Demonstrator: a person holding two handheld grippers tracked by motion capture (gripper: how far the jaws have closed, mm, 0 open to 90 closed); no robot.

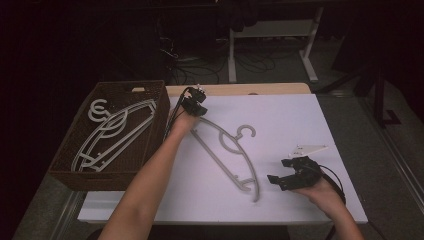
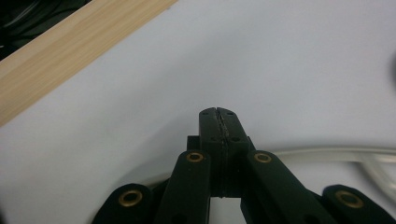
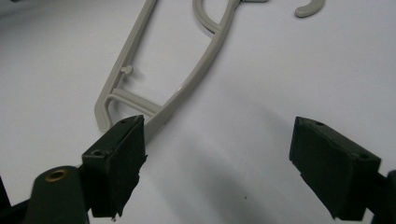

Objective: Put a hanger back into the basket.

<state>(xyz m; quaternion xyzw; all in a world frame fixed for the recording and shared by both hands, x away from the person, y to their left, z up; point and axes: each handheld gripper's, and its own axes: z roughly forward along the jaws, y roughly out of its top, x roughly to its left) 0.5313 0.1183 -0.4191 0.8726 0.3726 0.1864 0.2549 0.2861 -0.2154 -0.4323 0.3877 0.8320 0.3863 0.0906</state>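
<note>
- Grey plastic hanger (image 1: 227, 152) lies flat on the white table top (image 1: 300, 120), centre of the high view, hook toward the upper right, long bar running down to lower centre.
- Wicker basket (image 1: 67, 172) at left of the frame already holds hangers in the basket (image 1: 107, 135), stacked loosely. Judged: the work is moving hangers from table into basket, with this one left on the table.
- Left gripper (image 1: 195, 106) sits at the upper end of the hanger, near the basket's right wall. In the left gripper view its jaws are pressed together, pads meeting with nothing seen between them; the hanger's pale bar (image 2: 327, 154) curves behind and beside them, not in the bite.
- Right gripper (image 1: 282, 181) rests low at the right of the high view, just beside the hanger's lower end. Its jaws stand wide apart; in the right gripper view the hanger's end (image 3: 140, 100) lies just beyond the left-hand jaw, not between the pair.
- Step in hand, as judged: lining up for the pick, no grasp yet.
- Next move calls for shifting the right gripper sideways so the bar lies between the jaws, then closing.
- The left would need to part its jaws before it could take the upper end.
- Thin flat bar on a smooth top: a shallow bite may slip.
</note>
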